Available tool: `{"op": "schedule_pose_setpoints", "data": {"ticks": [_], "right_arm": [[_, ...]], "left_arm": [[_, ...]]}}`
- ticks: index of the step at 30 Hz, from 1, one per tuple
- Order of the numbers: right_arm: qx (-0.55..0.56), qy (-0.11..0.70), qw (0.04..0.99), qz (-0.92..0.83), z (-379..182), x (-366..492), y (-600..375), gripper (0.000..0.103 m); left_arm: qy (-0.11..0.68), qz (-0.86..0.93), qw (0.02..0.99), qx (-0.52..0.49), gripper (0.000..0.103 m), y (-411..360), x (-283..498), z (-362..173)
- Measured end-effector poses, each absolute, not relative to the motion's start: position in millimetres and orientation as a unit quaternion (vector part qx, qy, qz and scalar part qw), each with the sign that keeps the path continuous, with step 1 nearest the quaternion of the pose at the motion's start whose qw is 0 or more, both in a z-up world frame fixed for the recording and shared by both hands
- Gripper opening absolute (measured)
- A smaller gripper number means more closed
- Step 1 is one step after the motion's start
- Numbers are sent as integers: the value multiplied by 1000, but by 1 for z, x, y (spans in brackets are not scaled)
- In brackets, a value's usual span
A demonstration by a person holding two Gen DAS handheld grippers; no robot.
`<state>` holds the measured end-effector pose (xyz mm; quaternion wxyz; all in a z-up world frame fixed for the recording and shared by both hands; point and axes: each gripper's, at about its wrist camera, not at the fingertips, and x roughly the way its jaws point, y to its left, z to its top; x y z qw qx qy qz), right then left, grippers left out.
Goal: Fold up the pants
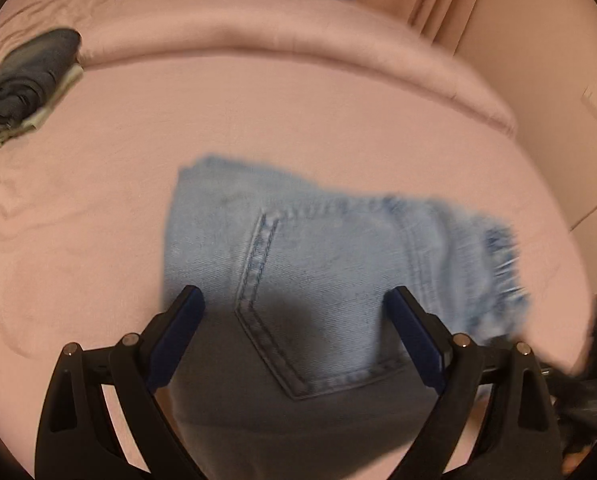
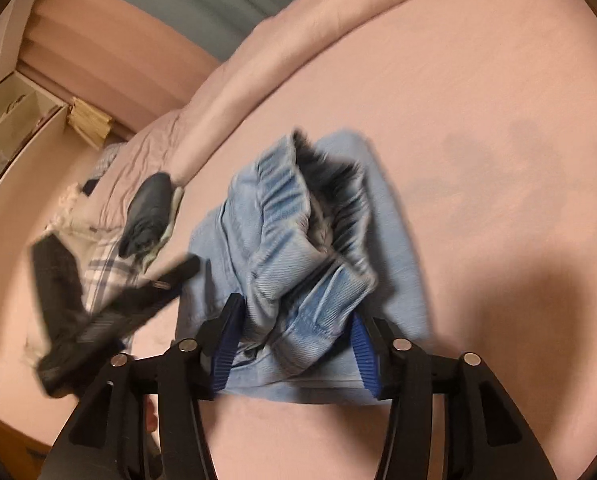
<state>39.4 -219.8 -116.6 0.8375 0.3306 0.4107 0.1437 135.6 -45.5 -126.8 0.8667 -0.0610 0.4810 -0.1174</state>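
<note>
Where the right wrist view begins, the right gripper stands about half open, its blue pads flanking a bunched fold of the light blue jeans; the cloth lies between the pads, but whether either pad presses on it cannot be told, so the grip reads as released. The jeans lie folded on the pink bed, their ribbed waistband gathered toward 12 o'clock of the gripper. At 9 o'clock of the jeans the left gripper appears as a blurred dark shape above the cloth's edge. Farther off, toward 10 o'clock, a dark garment rests on the bed beside a plaid cloth.

In the left wrist view, the left gripper hangs spread wide above the jeans, holding nothing; a back pocket's stitched seam runs between its fingers. The frayed hem points to 3 o'clock. The dark garment lies far off at 10 o'clock, and a rolled pink cover crosses the bed at 12 o'clock.
</note>
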Motion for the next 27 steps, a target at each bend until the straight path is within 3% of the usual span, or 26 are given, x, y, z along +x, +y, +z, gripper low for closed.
{"op": "schedule_pose_setpoints", "data": {"ticks": [3,12,22,27], "right_arm": [[312,395,856,118,-104,33,-224,53],[257,320,900,149,-65,45,-207,53],[208,389,888,129,-88,94,-195,49],[182,392,894,118,-88,91,-194,42]], "left_arm": [[487,-117,864,-53,102,-45,141,-144],[493,-119,861,-47,103,-39,145,-145],[491,-112,863,-34,103,-51,147,-144],[493,-109,862,-34,103,-52,147,-144]]}}
